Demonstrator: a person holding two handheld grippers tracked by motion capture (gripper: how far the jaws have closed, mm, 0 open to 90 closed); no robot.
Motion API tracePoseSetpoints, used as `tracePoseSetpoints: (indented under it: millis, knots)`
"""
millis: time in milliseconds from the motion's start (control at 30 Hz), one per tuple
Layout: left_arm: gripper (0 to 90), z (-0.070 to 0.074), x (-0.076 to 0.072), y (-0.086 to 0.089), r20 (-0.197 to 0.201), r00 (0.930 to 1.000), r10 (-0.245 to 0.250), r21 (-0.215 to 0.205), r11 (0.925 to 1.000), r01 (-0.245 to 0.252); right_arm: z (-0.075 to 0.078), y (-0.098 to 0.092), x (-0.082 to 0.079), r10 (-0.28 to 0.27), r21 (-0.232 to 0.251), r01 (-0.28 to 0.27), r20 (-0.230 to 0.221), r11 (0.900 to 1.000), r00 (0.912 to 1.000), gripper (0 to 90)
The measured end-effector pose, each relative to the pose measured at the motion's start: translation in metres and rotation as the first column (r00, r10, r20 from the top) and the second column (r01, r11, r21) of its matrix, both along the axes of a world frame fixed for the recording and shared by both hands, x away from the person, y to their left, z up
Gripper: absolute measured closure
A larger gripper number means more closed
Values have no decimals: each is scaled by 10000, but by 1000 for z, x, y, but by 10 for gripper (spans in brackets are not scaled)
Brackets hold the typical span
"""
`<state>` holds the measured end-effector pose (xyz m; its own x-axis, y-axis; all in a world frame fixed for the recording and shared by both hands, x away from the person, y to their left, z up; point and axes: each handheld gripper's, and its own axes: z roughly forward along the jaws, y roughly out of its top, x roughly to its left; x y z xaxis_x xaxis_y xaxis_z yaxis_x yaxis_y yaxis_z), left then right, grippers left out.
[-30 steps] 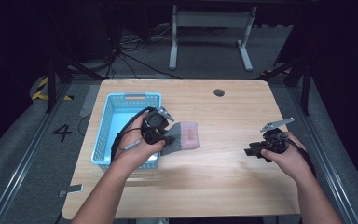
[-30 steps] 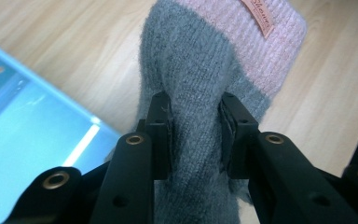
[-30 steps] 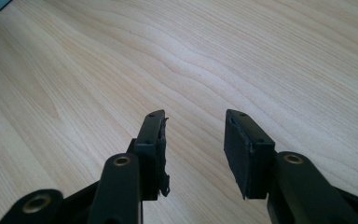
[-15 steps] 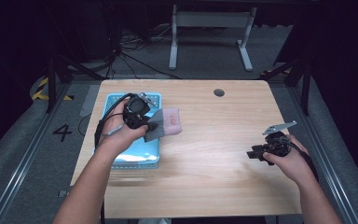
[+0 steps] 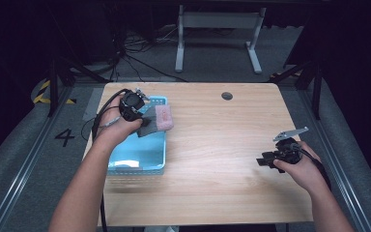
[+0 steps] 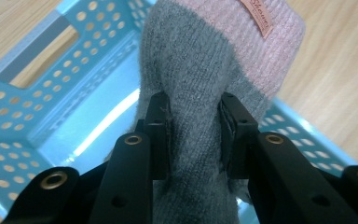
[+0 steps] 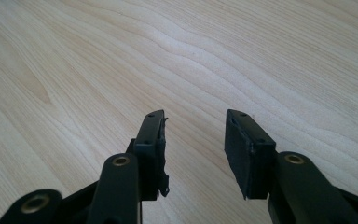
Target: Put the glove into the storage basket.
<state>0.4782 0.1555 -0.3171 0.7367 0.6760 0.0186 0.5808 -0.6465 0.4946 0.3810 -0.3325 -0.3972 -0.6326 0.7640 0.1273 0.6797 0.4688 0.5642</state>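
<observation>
Left gripper (image 5: 142,118) pinches a knitted sock (image 5: 157,119) by its grey part, pads pressed into the soft fabric on both sides. Sock is fuzzy ribbed knit, grey body with a pale pink band at the far end; a small pinkish label is sewn on the pink band. In the left gripper view the sock (image 6: 205,84) bulges out between the black jaws and hangs above the right edge of the basket (image 6: 51,93). Basket (image 5: 140,157) is light blue plastic, rectangular, walls perforated with round holes, slot handle in the end wall, smooth glossy floor. It sits at the left side of the table (image 5: 222,145), pale wood-grain laminate, flat, with a round dark grommet hole near the far edge.

Right gripper (image 5: 270,159) is low over bare wood at the table's right, jaws spread apart with nothing between; flat black pads (image 7: 240,149).
</observation>
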Motion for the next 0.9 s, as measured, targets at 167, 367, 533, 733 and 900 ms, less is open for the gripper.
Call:
tracePoseSetpoints:
  millis: [167, 367, 533, 733, 900]
  knots:
    - [689, -4, 18, 10, -130, 9998, 141, 99, 9999, -139, -2, 1, 0, -50, -13, 50, -52, 10000, 10000, 592]
    - [689, -10, 32, 18, -258, 9993, 252, 186, 9995, -247, -5, -1, -2, -126, -70, 126, -100, 9999, 9999, 591]
    - [689, -17, 40, 23, -454, 9985, 302, 563, 9980, -277, -7, -2, -6, -224, -105, 223, -137, 9997, 9997, 589]
    - [689, -29, 51, 26, -734, 9969, 277, 950, 9953, -207, -9, -3, -10, -280, -160, 277, -175, 9995, 9995, 588]
    - [689, -41, 59, 28, -964, 9952, 186, 886, 9960, -100, -10, -2, -13, -288, -170, 285, -160, 9994, 9995, 587]
